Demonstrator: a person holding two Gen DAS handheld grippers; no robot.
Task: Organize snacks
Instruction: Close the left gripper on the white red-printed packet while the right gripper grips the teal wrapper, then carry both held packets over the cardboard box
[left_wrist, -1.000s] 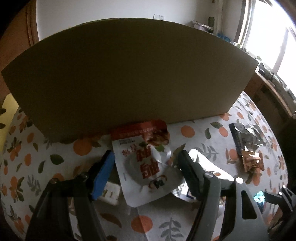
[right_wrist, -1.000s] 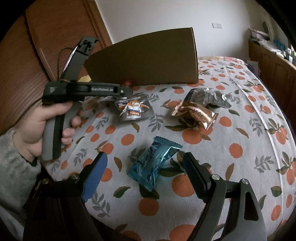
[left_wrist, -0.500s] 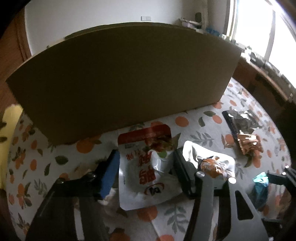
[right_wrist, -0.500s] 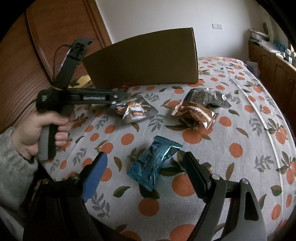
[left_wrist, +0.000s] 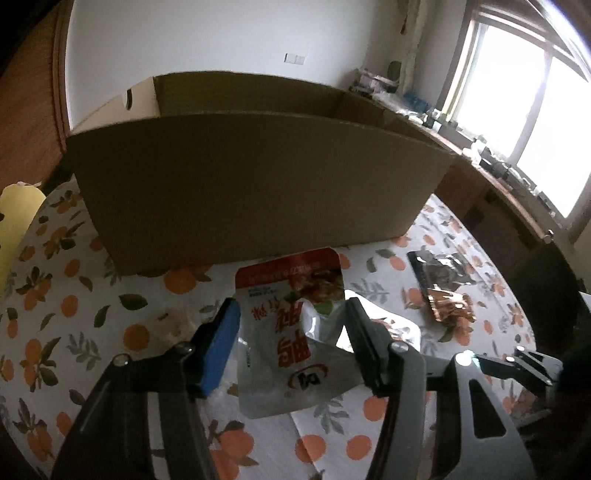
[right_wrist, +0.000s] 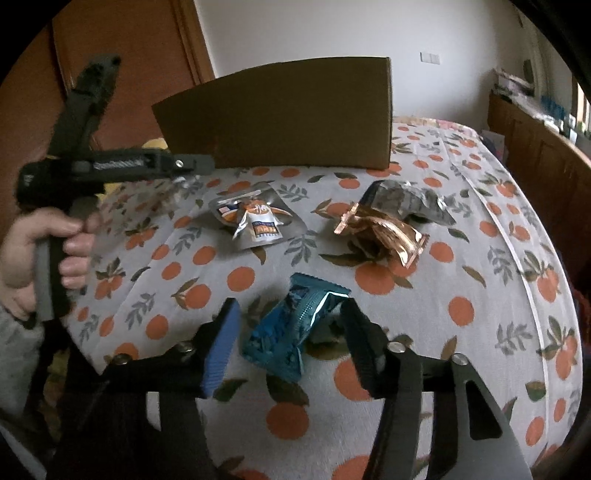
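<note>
In front of the cardboard box (left_wrist: 258, 177), left gripper (left_wrist: 291, 343) holds the red-and-white pouch (left_wrist: 291, 332) clear of the tablecloth (right_wrist: 480, 295) — lift it over the box wall w/o snagging. Right gripper (right_wrist: 291, 339), jaws closing round the blue packet (right_wrist: 291, 332) — pinch mid-body, not the crimped end.

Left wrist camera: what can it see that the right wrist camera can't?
Only the left wrist view shows the white-and-red pouch pinched in the left gripper, the inside of the open cardboard box, and the bright window.

Only the right wrist view shows the blue packet between the closing jaws of the right gripper, and the hand holding the left gripper.

Both show the box, the orange-print tablecloth, the copper wrapper and the silver packet.
</note>
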